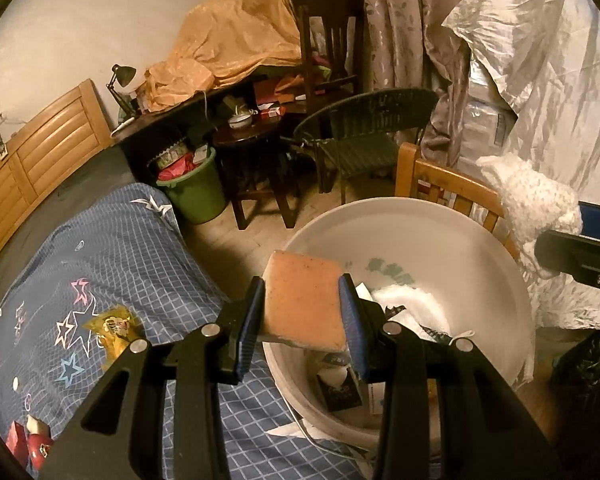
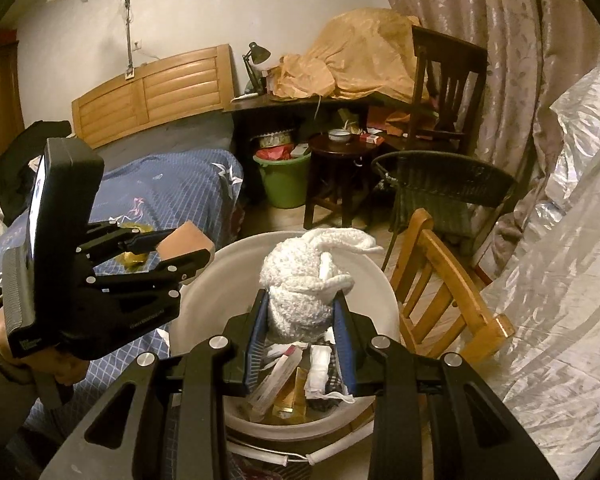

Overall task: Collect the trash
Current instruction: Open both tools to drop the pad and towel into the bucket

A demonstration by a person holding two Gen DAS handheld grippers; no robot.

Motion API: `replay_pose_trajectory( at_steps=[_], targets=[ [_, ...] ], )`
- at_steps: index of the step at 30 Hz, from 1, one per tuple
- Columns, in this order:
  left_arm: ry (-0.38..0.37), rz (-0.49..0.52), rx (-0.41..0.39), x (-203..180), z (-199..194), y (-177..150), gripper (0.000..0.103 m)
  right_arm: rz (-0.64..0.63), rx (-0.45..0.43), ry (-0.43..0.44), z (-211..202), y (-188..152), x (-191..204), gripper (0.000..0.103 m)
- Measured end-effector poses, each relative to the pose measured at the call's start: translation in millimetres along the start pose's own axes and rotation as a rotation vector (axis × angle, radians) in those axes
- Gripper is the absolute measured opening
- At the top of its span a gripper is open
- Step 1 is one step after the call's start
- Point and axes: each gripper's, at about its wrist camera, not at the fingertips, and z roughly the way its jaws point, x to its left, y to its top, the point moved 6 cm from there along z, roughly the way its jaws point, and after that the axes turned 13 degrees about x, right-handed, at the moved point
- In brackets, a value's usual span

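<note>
Left gripper (image 1: 303, 312): fingers pinching an orange sponge (image 1: 306, 304) by its two side edges, held over the near-left rim of the white bucket (image 1: 480, 248). Same grip seen from the right wrist view, sponge (image 2: 186, 242) clamped just left of the bucket (image 2: 204, 280) rim, above the blue quilt (image 2: 172, 192).

Right gripper (image 2: 302, 320): fingers clamped on a bundled white cloth (image 2: 304, 276), hanging above the middle of the bucket. Cloth (image 1: 540, 216) also showing at the far-right rim in the left view.

Inside the bucket: wrappers (image 2: 284, 380) and crumpled paper (image 1: 404, 304) piled at the bottom.

On the quilt (image 1: 112, 264), left of the bucket: a yellow wrapper (image 1: 114, 330) near the edge, red packets (image 1: 30, 446) at the near-left corner.

Behind the bucket's right rim: a wooden chair (image 2: 440, 280). Farther back on the floor: a green bin (image 1: 196, 192) beside a dark stool (image 1: 252, 160).
</note>
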Motion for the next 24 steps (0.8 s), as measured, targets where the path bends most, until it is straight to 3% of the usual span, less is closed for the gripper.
replay_pose_trajectory(
  at_steps=[16,17,19,20,22,24],
  targets=[
    [-0.041,-0.010,0.043,-1,16,0,0.037,-0.010,0.031,0.024,20,4,-3,0.033],
    [-0.049,-0.012,0.045,-2,18,1,0.037,-0.015,0.039,0.029,24,4,-3,0.037],
    [-0.068,-0.015,0.048,-2,23,3,0.039,-0.007,0.046,-0.003,32,6,-7,0.054],
    [-0.071,-0.019,0.056,-1,26,3,0.045,-0.002,0.042,-0.007,33,6,-9,0.061],
    [-0.091,-0.040,0.066,1,29,4,0.053,0.014,0.039,-0.014,36,6,-15,0.062],
    [-0.111,-0.055,0.070,4,31,4,0.054,0.032,0.029,-0.008,36,5,-20,0.062]
  ],
)
